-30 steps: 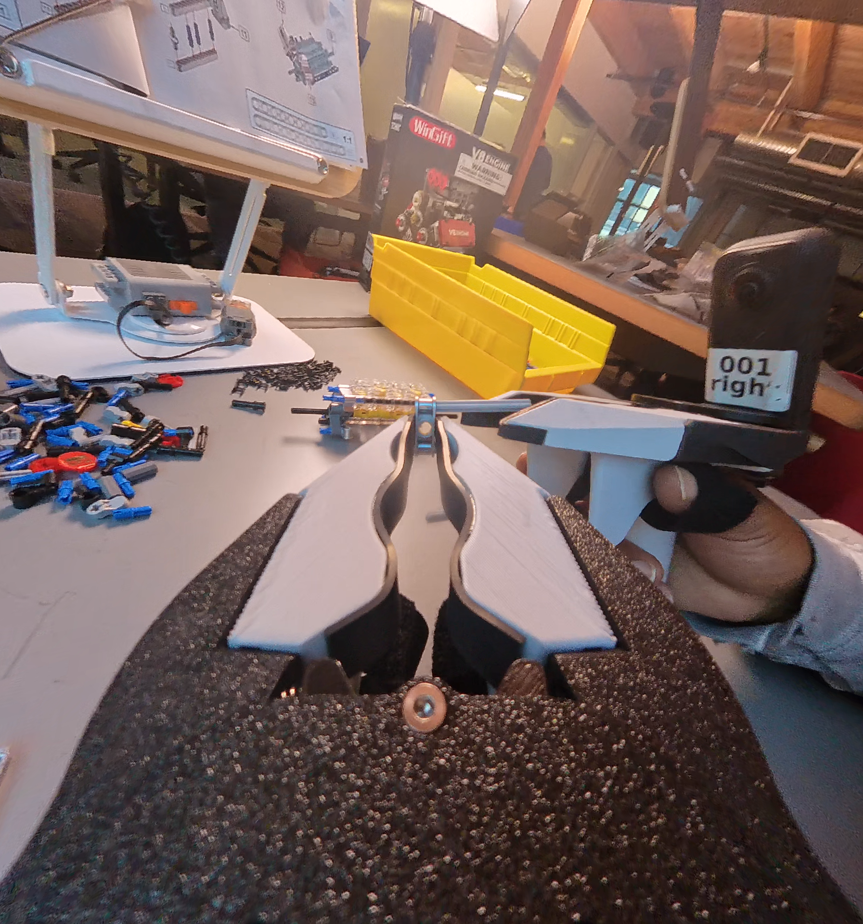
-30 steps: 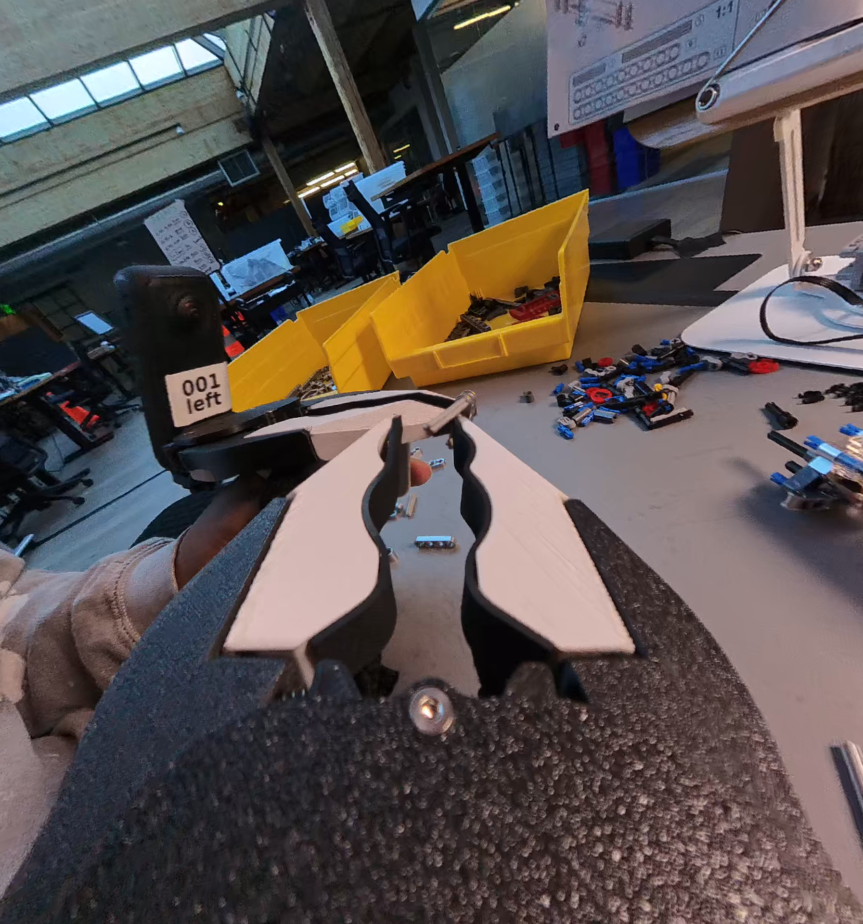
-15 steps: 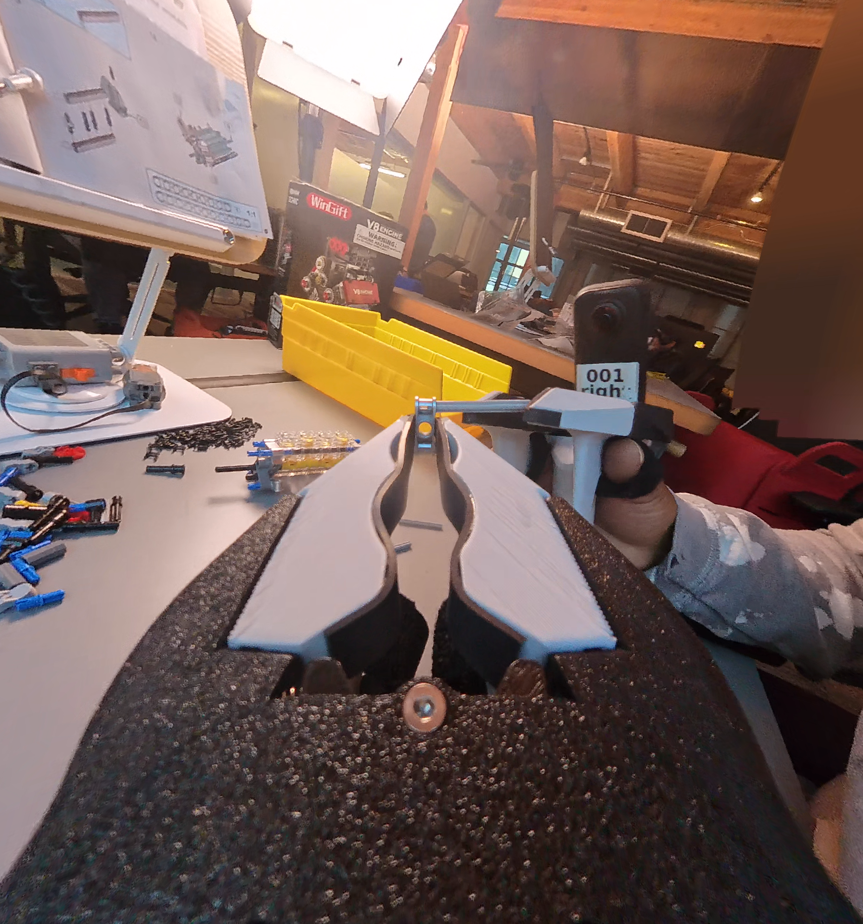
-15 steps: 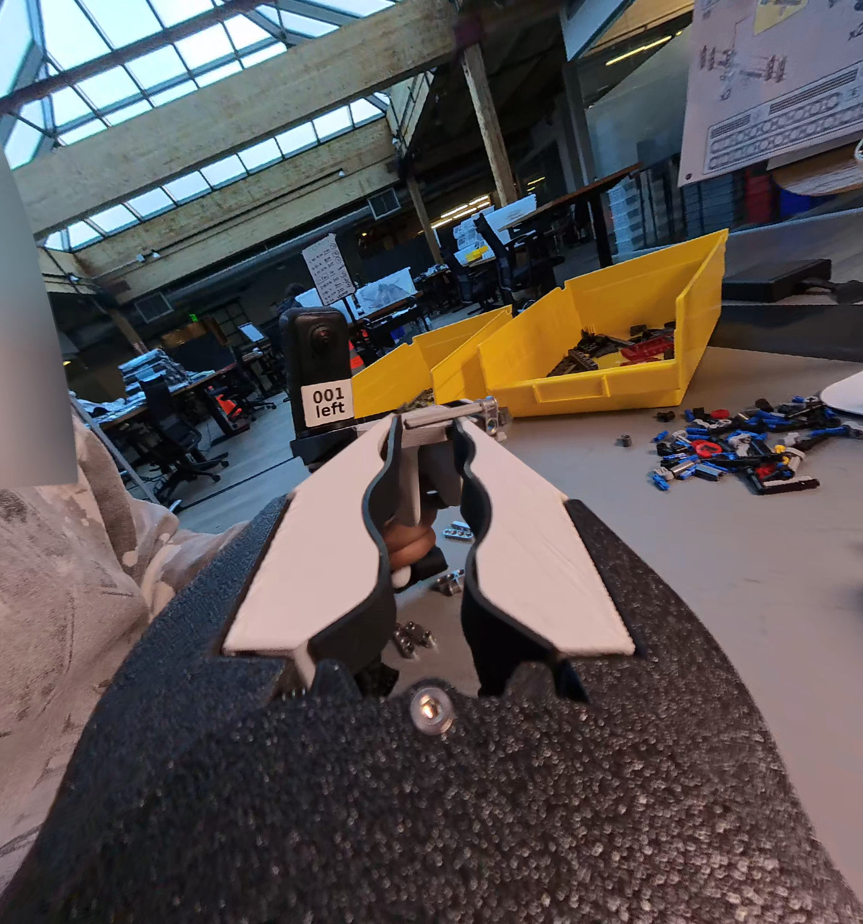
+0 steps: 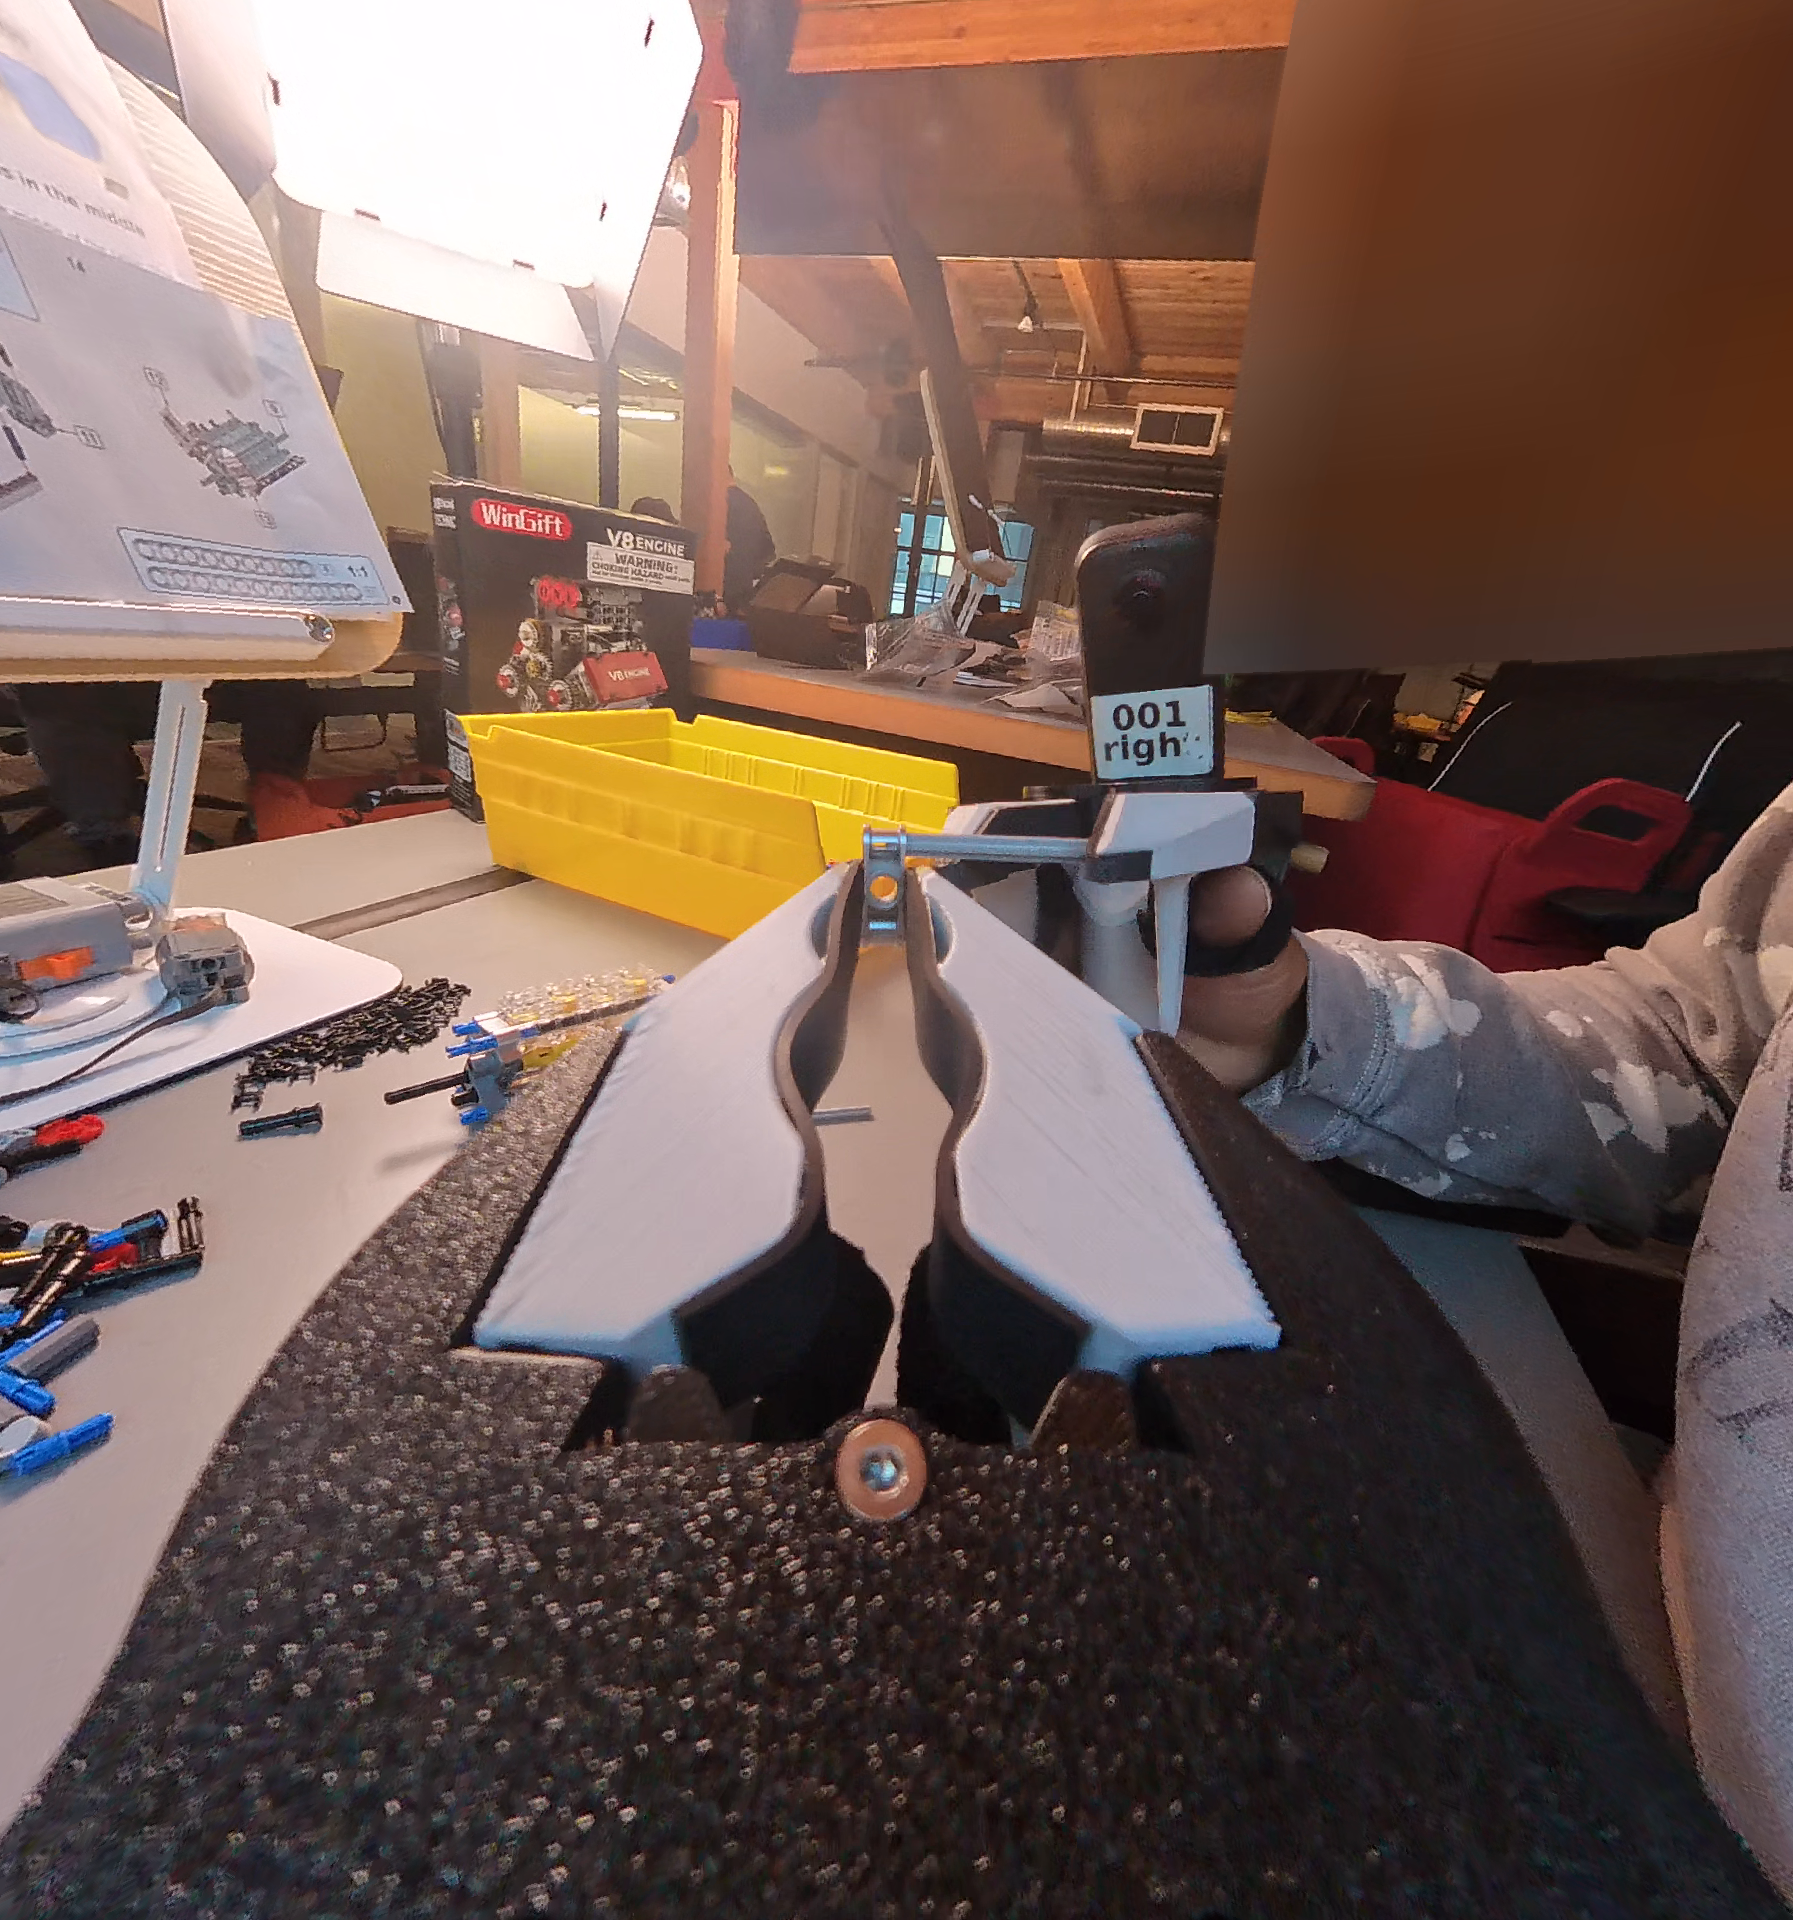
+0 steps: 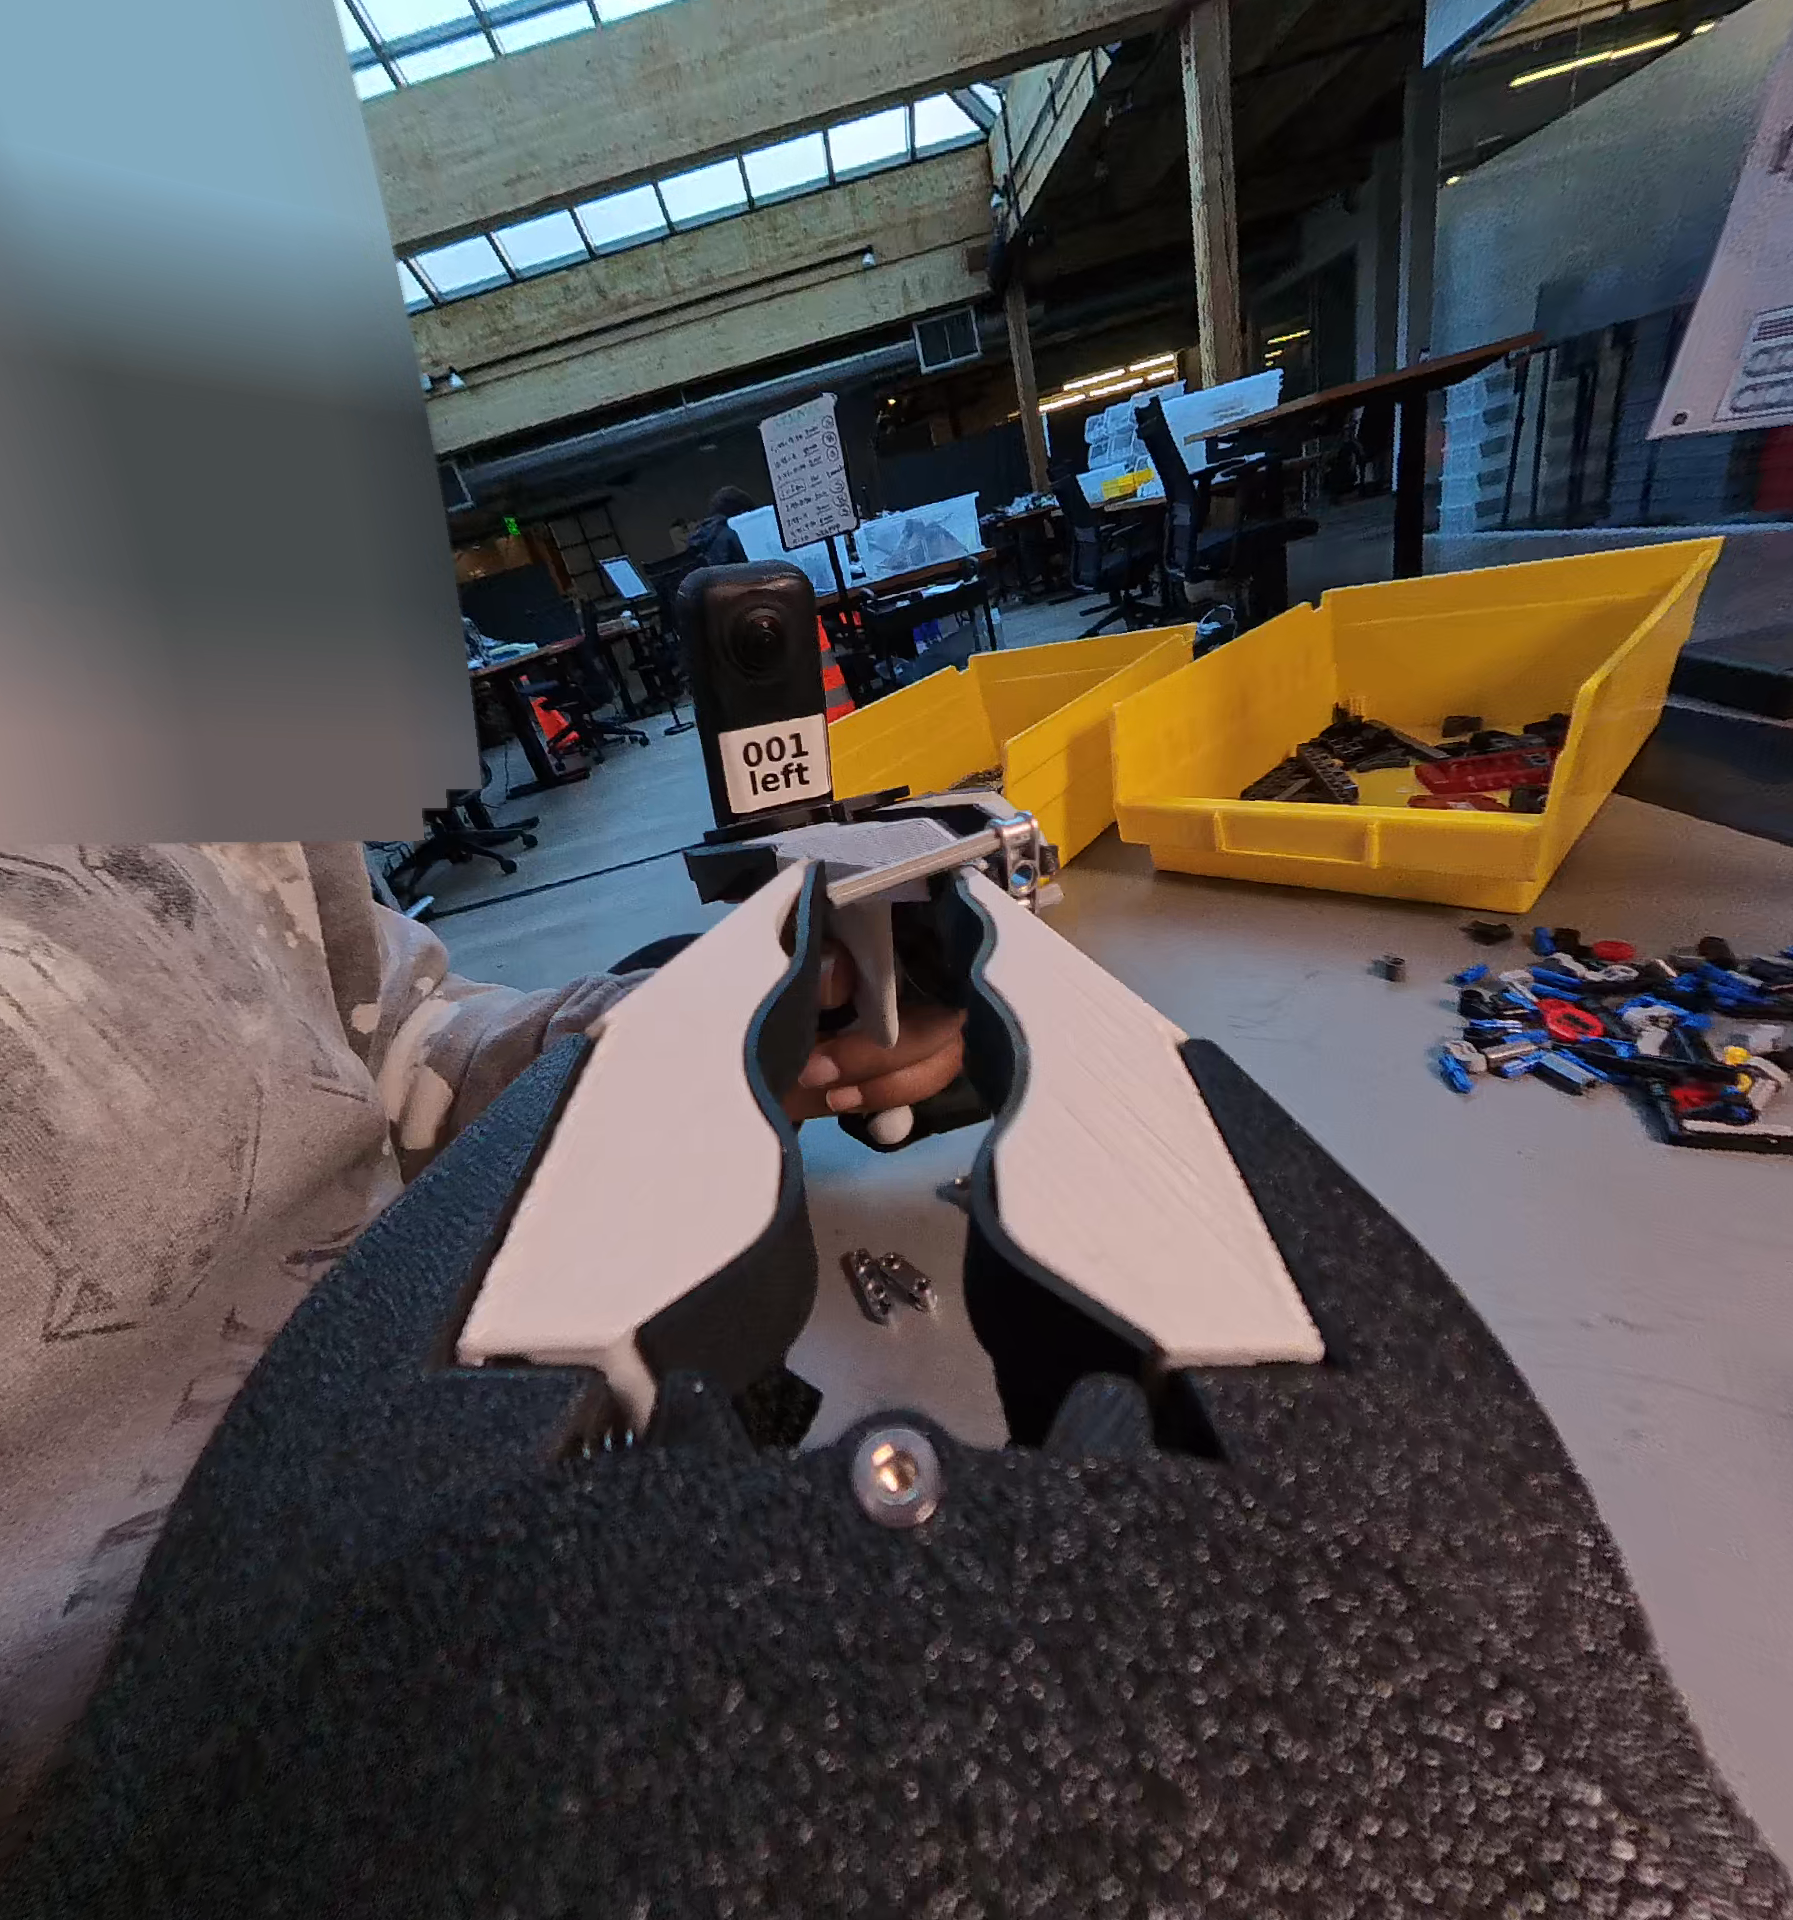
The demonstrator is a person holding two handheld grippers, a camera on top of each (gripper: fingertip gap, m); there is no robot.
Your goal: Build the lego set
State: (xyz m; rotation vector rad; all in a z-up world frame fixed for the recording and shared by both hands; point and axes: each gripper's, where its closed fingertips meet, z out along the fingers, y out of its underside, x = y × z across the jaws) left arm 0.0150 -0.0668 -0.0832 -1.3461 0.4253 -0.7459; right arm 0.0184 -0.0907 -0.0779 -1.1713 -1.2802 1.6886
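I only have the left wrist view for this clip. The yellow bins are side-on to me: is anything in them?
Observer: Yes. The right wrist view looks into the nearest yellow bin, which holds dark and red pieces.
Operator: Anything on the table below the right gripper?
Observer: Two small grey pieces lie side by side on the table, seen through the gap between the fingers of the right gripper.

yellow bins (image 6: 1391, 842) | grey table (image 6: 1494, 1299) | blue-black-red loose parts (image 6: 1640, 1039) | mottled grey sleeve (image 5: 1494, 1081)
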